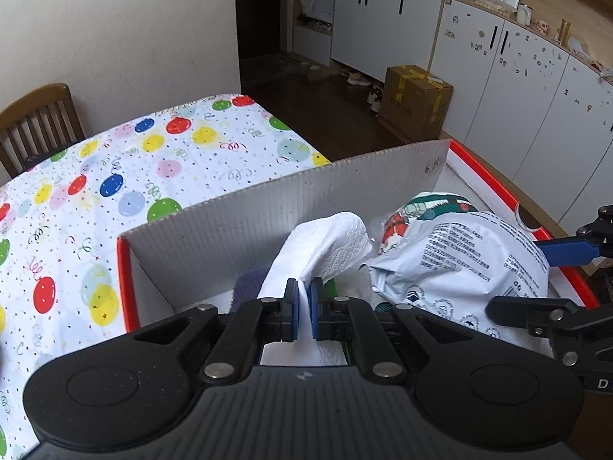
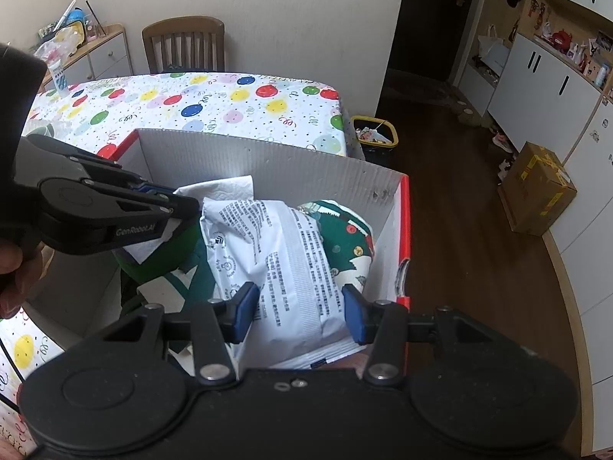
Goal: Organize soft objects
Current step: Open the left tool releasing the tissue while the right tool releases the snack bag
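Observation:
A cardboard box point(image 1: 268, 211) with a red outside and a pale inside stands on the table. My left gripper point(image 1: 304, 299) is shut on a white paper towel point(image 1: 337, 245), low inside the box's left part. A puffy white packet point(image 2: 291, 253), printed with text and a green and red festive pattern, sits between the blue pads of my right gripper point(image 2: 299, 308), which press on its sides over the box's right half point(image 2: 390, 230). In the right wrist view the left gripper point(image 2: 184, 201) comes in from the left with the paper towel point(image 2: 226, 188). A green item point(image 2: 161, 257) lies under it.
A tablecloth with coloured balloons point(image 1: 115, 176) covers the table beyond the box. A wooden chair point(image 2: 184, 42) stands at the far wall. On the floor to the right are a brown carton point(image 2: 536, 188) and a yellow-rimmed bin point(image 2: 377, 136). White cabinets point(image 1: 517, 88) line the right side.

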A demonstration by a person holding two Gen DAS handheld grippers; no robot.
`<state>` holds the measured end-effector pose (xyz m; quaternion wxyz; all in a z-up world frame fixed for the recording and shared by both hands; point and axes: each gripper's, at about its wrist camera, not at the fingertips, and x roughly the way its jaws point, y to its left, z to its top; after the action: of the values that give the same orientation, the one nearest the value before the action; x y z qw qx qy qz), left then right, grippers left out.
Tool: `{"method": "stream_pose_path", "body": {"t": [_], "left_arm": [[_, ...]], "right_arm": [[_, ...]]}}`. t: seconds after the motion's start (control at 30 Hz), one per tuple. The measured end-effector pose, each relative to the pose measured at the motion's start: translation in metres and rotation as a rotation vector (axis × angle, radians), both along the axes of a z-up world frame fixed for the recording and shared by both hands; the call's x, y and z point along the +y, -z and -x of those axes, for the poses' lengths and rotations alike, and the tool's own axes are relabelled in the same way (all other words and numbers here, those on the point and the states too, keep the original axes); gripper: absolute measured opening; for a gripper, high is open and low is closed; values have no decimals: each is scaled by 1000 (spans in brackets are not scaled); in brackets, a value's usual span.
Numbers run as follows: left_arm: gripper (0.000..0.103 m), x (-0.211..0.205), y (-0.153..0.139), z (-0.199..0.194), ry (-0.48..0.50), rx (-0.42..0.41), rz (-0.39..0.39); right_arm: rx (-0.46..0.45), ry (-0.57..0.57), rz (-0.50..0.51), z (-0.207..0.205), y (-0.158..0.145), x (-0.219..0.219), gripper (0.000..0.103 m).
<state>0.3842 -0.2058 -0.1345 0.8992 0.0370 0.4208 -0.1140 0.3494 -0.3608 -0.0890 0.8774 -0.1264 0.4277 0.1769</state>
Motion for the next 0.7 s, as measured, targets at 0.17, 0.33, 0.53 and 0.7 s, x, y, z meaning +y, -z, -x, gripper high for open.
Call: {"method": "stream_pose_path", "body": {"t": [0.17, 0.33, 0.53, 0.7], "left_arm": [[6, -1, 0, 1, -3, 19, 19], [6, 1, -3, 5, -7, 13, 32], [14, 3, -7, 11, -30, 15, 25], [59, 7, -14, 22, -39, 3, 41]], "right_arm": [[-10, 2, -3, 1, -3, -1, 49], [-28, 5, -19, 6, -9, -4, 57], [-47, 10, -53, 10, -18, -10, 65], [-56, 21, -81, 15, -24, -14, 65]]}}
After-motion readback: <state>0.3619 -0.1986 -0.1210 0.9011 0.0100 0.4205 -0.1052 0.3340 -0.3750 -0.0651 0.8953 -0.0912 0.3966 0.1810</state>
